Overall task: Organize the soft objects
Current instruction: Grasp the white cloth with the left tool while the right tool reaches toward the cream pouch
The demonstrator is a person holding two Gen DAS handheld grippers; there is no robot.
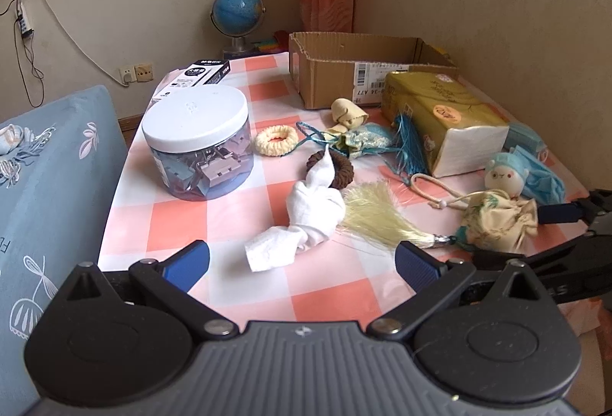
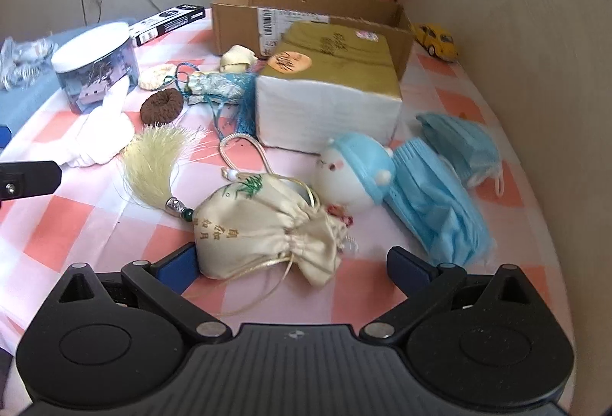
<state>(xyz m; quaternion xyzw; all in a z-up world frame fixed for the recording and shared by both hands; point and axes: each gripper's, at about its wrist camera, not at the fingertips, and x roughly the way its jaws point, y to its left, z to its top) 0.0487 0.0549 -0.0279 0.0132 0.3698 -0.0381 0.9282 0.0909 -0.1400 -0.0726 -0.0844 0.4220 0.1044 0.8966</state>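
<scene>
Right under your right gripper [image 2: 292, 261], spread wide and holding nothing, lies the cream pouch [image 2: 264, 228]. Your left gripper [image 1: 302, 259] gapes too, near the white sock [image 1: 302, 221]. Nothing looks sorted yet; the cardboard box [image 1: 336, 71] seems empty, though you cannot see its floor.

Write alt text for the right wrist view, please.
Open right gripper hovers at a cream satin drawstring pouch on a pink checked tablecloth. Beyond lie blue face masks, a gold tissue pack and a cardboard box.
</scene>
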